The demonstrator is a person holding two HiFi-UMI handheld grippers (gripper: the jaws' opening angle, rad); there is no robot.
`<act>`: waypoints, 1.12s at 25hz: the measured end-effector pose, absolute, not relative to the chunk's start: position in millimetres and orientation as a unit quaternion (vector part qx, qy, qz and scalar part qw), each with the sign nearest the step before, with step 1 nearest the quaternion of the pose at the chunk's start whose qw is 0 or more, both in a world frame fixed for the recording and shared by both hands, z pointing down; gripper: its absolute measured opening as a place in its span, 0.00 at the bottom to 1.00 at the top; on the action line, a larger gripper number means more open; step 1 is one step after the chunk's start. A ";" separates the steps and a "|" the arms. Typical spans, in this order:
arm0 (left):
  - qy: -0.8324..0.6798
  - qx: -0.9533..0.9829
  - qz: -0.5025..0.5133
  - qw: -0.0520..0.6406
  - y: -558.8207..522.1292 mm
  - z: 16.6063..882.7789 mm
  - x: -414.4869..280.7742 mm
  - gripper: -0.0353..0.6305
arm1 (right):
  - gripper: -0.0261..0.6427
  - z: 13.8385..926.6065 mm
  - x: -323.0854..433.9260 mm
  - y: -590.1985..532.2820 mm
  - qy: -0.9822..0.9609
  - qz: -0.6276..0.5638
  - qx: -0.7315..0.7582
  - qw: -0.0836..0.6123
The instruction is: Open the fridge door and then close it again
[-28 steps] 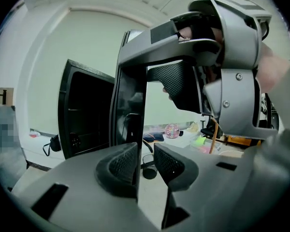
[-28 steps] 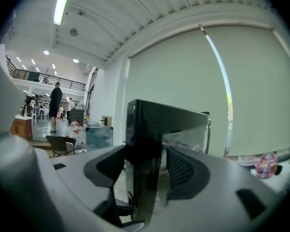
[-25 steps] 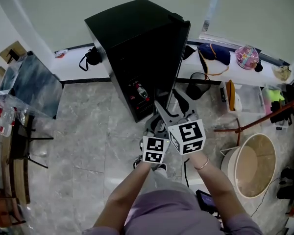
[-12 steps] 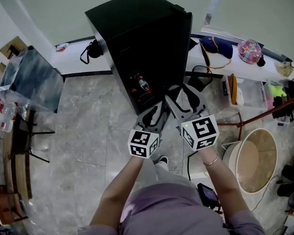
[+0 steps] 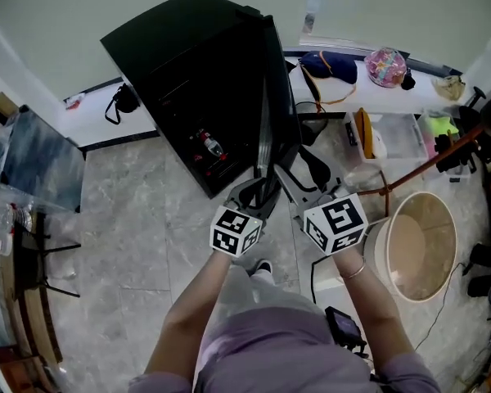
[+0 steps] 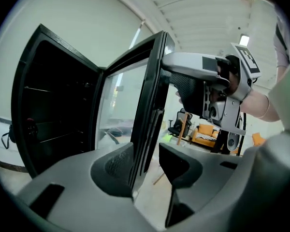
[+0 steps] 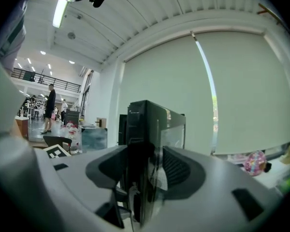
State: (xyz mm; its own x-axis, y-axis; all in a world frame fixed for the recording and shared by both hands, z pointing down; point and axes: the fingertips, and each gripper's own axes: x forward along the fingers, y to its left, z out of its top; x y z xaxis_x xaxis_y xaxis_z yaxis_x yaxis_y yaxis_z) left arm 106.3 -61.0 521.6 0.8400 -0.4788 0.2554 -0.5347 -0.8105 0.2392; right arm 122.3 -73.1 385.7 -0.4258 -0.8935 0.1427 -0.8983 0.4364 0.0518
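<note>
A black fridge [image 5: 188, 56] stands against the wall with its glass door [image 5: 266, 97] swung out towards me, edge-on in the head view. My left gripper [image 5: 258, 193] straddles the door's free edge [image 6: 152, 95]. Its jaws have just been opening, and a gap shows at the right pad [image 6: 179, 163]. My right gripper [image 5: 299, 178] also has the door edge [image 7: 140, 129] between its fingers; its jaws have just been closing and still stand wide around it. Red-capped bottles [image 5: 209, 147] sit low inside the fridge.
A round tub [image 5: 413, 256] and a clear storage box [image 5: 393, 142] stand to the right, crossed by a wooden pole [image 5: 417, 170]. Bags [image 5: 331, 65] lie on the ledge behind. A glass-topped table [image 5: 37, 158] is at the left.
The door has swung further open and now points edge-on at me. Both grippers have moved to its free edge, the left one shifting right and loosening.
</note>
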 end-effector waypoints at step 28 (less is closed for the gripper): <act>-0.162 0.973 0.123 0.107 -90.5 517.2 224.8 0.26 | 0.40 398.8 285.9 -74.2 -0.761 0.041 0.646 0.035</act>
